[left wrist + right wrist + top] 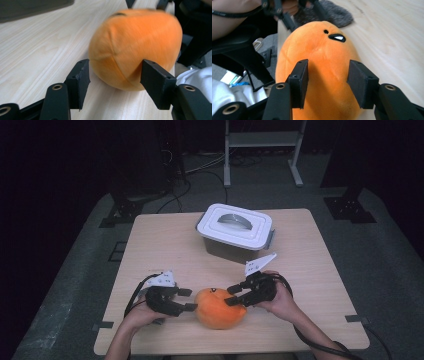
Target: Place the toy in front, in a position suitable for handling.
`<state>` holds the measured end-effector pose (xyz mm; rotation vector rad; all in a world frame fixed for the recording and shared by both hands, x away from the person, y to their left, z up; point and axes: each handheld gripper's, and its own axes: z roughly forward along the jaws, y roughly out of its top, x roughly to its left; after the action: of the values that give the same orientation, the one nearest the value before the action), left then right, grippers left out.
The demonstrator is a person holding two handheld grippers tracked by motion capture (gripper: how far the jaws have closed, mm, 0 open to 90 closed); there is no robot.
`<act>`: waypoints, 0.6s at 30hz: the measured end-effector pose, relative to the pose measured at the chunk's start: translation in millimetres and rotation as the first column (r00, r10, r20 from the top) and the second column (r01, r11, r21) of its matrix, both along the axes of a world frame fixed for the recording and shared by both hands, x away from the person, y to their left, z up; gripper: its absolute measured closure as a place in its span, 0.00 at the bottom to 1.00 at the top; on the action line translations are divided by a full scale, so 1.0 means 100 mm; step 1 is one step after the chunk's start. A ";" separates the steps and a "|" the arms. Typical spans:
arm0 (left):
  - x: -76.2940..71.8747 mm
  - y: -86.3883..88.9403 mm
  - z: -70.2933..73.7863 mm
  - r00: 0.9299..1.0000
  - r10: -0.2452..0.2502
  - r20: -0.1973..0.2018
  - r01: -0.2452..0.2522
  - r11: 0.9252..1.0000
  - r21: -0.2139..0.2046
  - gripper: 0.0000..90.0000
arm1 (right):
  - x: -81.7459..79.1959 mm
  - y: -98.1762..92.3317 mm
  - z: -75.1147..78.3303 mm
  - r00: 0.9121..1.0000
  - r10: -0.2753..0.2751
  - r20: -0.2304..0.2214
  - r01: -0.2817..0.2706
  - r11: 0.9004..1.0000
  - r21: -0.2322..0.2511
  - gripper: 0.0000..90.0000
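Note:
An orange plush toy (220,309) with a small black face lies on the wooden table (165,245) near its front edge. My left gripper (189,300) is at the toy's left end. In the left gripper view its jaws (116,72) stand apart around the near end of the toy (135,50), and I see no pad pressing in. My right gripper (230,296) comes in from the right, over the toy's top. In the right gripper view its jaws (328,68) are spread above the plush body (322,50), which is wider than the gap and not pinched.
A grey box with a white lid (235,227) stands at the middle back of the table. A grey fuzzy thing (332,13) lies beyond the toy by the left hand. A metal frame (262,140) stands on the floor behind the table.

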<state>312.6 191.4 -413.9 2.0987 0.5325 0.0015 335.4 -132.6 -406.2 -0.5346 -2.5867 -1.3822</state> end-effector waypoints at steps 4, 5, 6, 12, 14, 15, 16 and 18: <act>-0.05 0.00 0.04 1.000 -0.021 -0.002 0.021 0.999 -0.024 0.43 | -0.11 0.08 -0.02 0.999 0.031 0.009 -0.031 1.000 0.003 0.54; -0.06 -0.01 0.04 1.000 -0.027 -0.006 0.027 0.999 -0.020 0.42 | -0.13 0.10 -0.03 0.999 0.038 0.018 -0.038 0.999 0.003 0.54; -0.07 -0.02 0.05 0.999 -0.042 -0.019 0.041 0.999 -0.018 0.40 | -0.18 0.13 -0.03 0.999 0.048 0.020 -0.048 0.999 0.003 0.54; -0.12 -0.09 0.01 0.994 -0.097 -0.046 0.096 0.995 -0.015 0.39 | -0.23 0.14 -0.02 0.996 0.089 0.013 -0.089 0.996 0.002 0.48; -0.13 -0.10 0.00 0.994 -0.100 -0.048 0.100 0.995 -0.007 0.38 | -0.23 0.13 -0.01 0.995 0.097 0.013 -0.097 0.995 0.004 0.45; -0.13 -0.11 -0.01 0.993 -0.107 -0.053 0.107 0.994 -0.003 0.38 | -0.22 0.11 0.00 0.994 0.109 0.023 -0.109 0.994 0.008 0.42; -0.14 -0.11 -0.03 0.992 -0.113 -0.060 0.113 0.994 -0.003 0.38 | -0.20 0.09 0.02 0.994 0.109 0.028 -0.109 0.994 0.013 0.41; -0.16 -0.13 -0.04 0.988 -0.138 -0.065 0.139 0.990 0.018 0.36 | -0.16 0.05 0.04 0.995 0.090 0.040 -0.091 0.996 0.017 0.39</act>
<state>297.0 178.3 -418.4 2.1599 0.4253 -0.1405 319.9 -127.7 -402.3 -0.3866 -2.5907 -1.3995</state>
